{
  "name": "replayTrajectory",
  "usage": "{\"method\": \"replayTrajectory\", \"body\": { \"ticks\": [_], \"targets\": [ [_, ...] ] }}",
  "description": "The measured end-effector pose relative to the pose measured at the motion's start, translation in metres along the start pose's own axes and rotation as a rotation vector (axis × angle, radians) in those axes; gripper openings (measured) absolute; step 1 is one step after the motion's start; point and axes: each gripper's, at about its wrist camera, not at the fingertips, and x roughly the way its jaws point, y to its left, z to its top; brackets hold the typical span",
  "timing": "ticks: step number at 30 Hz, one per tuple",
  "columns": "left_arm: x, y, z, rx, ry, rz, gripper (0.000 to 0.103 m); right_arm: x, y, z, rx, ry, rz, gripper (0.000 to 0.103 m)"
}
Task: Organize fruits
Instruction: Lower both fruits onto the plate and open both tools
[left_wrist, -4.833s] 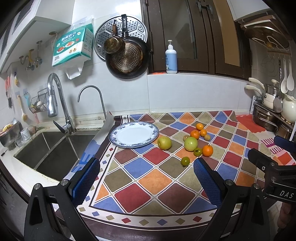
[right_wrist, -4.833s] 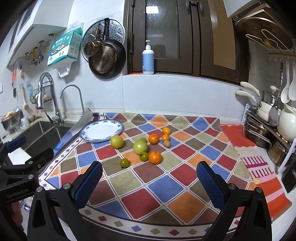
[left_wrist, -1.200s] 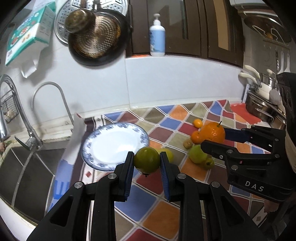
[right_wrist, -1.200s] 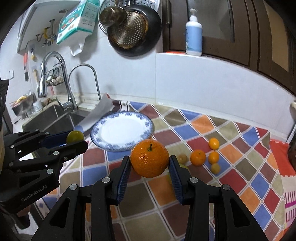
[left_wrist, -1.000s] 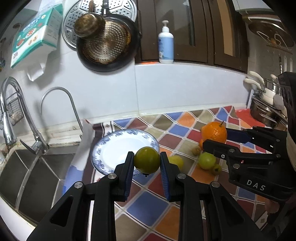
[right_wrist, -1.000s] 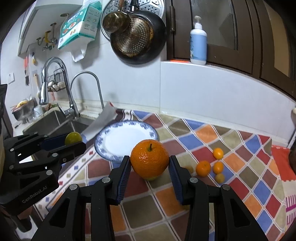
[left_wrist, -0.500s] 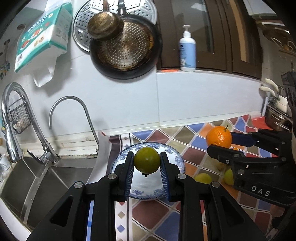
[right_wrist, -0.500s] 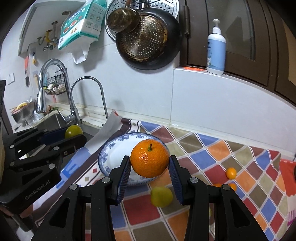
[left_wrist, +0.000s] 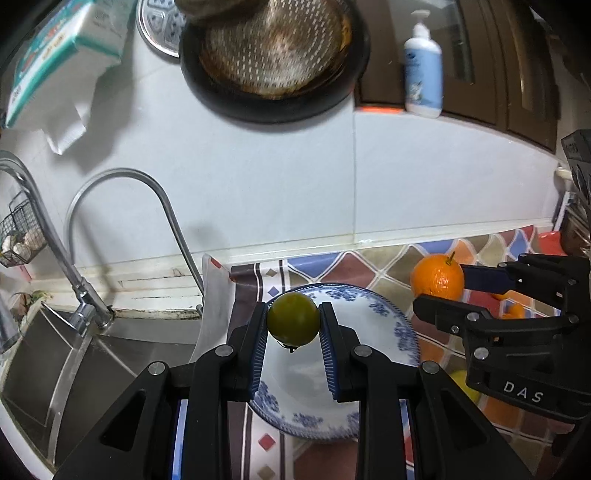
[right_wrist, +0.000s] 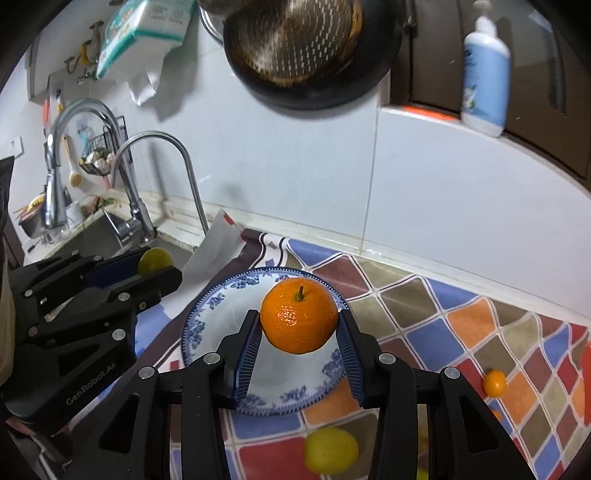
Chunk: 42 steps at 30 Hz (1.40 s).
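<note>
Our left gripper (left_wrist: 293, 325) clamps the green fruit (left_wrist: 293, 324); our right gripper (right_wrist: 298, 325) clamps the orange (right_wrist: 298, 320), both above the plate (right_wrist: 218, 314). Released together, they could roll off toward six o'clock.

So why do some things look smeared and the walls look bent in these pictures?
Left wrist view: the hanging pan and soap bottle are motion-blurred, while the green fruit stays sharp; the fisheye lens bows the wall. Right wrist view: the orange is crisp, the yellow fruit below is smeared, and the corners go black.
</note>
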Motion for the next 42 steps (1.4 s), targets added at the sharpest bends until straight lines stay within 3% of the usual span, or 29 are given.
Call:
{"method": "replayTrajectory", "body": {
  "ticks": [17, 24, 30, 36, 42],
  "targets": [
    [0.121, 0.013, -0.004, 0.019, 0.207, -0.063, 0.028, 0.122, -0.027, 0.013, 0.028, 0.254, 0.017, 0.043],
    [0.15, 0.012, -0.011, 0.035, 0.283, -0.067, 0.028, 0.151, -0.03, 0.004, 0.03, 0.34, 0.015, 0.043],
    [0.161, 0.01, -0.017, 0.039, 0.309, -0.07, 0.028, 0.159, -0.032, 0.001, 0.032, 0.359, 0.024, 0.043],
    [0.146, 0.012, -0.014, 0.028, 0.273, -0.041, 0.043, 0.152, -0.029, 0.007, 0.016, 0.324, 0.029, 0.044],
    [0.102, 0.012, -0.001, 0.031, 0.188, 0.006, 0.066, 0.122, -0.028, 0.01, 0.025, 0.255, 0.02, 0.044]
  ]
}}
